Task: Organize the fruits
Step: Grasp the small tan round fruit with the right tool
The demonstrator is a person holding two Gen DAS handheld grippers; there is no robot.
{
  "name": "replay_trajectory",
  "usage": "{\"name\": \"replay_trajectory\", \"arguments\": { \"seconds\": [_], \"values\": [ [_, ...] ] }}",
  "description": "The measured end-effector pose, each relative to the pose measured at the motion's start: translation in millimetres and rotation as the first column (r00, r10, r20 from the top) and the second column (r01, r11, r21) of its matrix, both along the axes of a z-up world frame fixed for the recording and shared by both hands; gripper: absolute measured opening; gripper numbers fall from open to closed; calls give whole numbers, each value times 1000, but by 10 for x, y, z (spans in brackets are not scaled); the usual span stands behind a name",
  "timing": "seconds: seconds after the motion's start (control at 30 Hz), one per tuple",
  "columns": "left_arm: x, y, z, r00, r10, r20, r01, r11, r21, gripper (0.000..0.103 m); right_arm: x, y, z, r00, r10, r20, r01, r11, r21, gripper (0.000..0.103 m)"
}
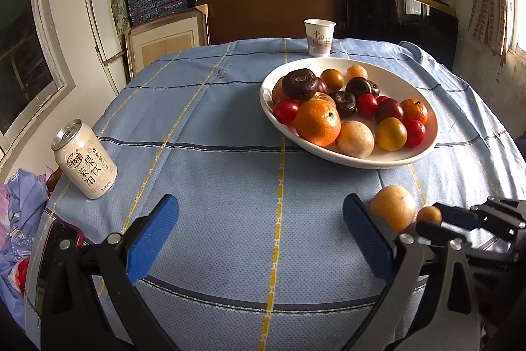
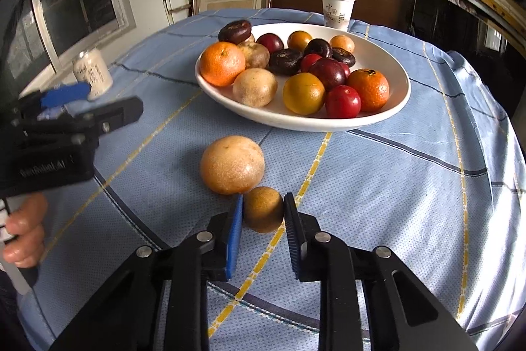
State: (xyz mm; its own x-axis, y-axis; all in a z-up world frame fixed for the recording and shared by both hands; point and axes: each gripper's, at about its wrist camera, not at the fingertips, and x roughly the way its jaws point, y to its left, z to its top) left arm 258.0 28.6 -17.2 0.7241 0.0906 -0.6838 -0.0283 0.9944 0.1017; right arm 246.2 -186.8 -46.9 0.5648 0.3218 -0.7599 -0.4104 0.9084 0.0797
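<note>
A white bowl (image 2: 399,101) (image 1: 430,134) heaped with several oranges, red and dark fruits stands on the blue checked tablecloth. In front of it lie a large pale tan fruit (image 2: 231,165) (image 1: 394,207) and a small brown fruit (image 2: 263,209) (image 1: 429,214). My right gripper (image 2: 263,213) is shut on the small brown fruit, a blue pad pressed on each side, the fruit resting on the cloth beside the tan one. My left gripper (image 1: 261,231) stands open over bare cloth with nothing between its fingers; it also shows at the left of the right wrist view (image 2: 95,101).
A drink can (image 1: 84,158) (image 2: 93,73) stands at the table's left edge. A paper cup (image 1: 319,37) (image 2: 338,11) stands behind the bowl. A dark phone (image 1: 54,249) lies at the near left edge. Shelves of boxes and framed boards fill the back.
</note>
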Motion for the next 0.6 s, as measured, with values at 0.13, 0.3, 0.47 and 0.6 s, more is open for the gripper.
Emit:
{"name": "replay_trajectory", "arguments": {
  "seconds": [0.13, 0.3, 0.47, 0.6],
  "values": [
    [4, -1, -7, 1000, -4, -4, 4, 1000, -10, 98, 49, -244, 136, 995, -96, 25, 94, 992, 87, 25],
    [-21, -183, -58, 985, -165, -43, 161, 983, -88, 98, 109, -560, 223, 978, -210, 4, 206, 962, 182, 25],
    [-5, -599, -157, 965, -256, -58, 256, 967, -16, 92, 132, -674, 241, 969, -249, -7, 245, 950, 194, 25],
    [51, -828, -200, 949, -304, -86, 303, 953, -25, 77, 127, -690, 254, 968, -251, -10, 248, 948, 199, 25]
  ]
}}
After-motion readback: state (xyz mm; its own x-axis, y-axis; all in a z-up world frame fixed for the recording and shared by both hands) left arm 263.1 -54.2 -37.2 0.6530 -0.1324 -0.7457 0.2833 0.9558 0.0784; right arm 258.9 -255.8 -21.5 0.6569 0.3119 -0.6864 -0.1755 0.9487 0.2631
